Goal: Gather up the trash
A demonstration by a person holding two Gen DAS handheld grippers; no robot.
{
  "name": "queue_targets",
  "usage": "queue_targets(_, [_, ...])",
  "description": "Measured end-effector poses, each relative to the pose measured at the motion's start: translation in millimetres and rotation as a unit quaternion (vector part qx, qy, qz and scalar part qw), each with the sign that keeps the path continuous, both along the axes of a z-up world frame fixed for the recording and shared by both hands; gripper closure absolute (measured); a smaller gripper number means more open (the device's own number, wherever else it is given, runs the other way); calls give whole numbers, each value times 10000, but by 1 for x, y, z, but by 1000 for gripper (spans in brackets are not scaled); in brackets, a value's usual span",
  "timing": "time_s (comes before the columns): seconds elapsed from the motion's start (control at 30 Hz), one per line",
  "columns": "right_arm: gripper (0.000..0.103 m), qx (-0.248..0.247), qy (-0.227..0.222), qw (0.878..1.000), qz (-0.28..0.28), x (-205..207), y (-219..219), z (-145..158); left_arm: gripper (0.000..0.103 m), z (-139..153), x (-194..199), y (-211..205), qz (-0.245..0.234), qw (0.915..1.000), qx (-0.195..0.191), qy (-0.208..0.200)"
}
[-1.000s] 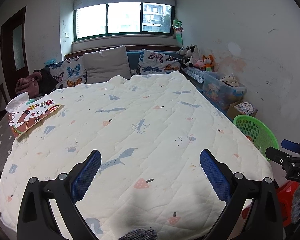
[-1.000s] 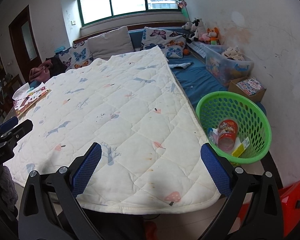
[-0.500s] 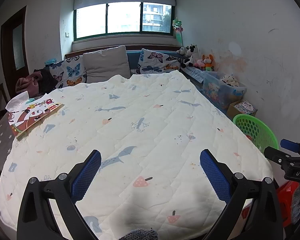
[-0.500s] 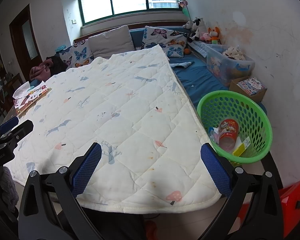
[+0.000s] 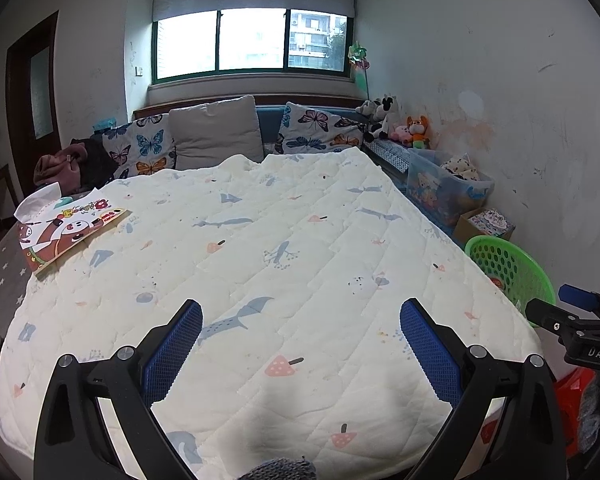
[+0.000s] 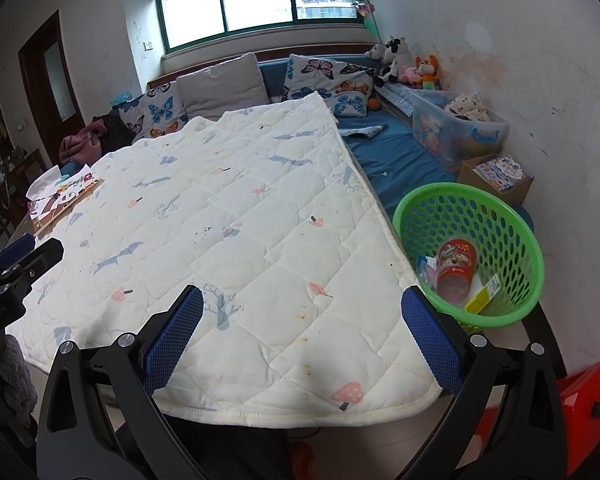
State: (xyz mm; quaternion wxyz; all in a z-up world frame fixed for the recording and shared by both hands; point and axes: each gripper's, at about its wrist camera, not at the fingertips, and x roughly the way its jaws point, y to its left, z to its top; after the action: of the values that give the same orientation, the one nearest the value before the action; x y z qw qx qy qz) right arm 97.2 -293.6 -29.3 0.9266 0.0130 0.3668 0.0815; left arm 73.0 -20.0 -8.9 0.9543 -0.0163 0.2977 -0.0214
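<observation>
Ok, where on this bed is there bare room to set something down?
Most of the quilt is bare, from the picture book at its left edge across to the side by the green basket. The blue mattress strip is mostly open. The pillows end is crowded.

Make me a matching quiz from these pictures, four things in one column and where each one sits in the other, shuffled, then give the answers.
Things:
1. red cup
2. picture book
3. stuffed toys
4. grey pillow

Places:
A. between the butterfly pillows
B. inside the green basket
C. far right corner, under the window
D. left edge of the quilt

Pairs: 1-B, 2-D, 3-C, 4-A
</observation>
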Motion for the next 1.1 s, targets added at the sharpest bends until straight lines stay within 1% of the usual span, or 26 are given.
queue_targets(0.17, [5,6,2,10000,0,0,0,0,7,1,-3,-3,35,10000,45,-52])
queue_targets(1.1, [5,13,14,10000,26,-1,2,0,7,2,-4,-10,25,10000,31,-37])
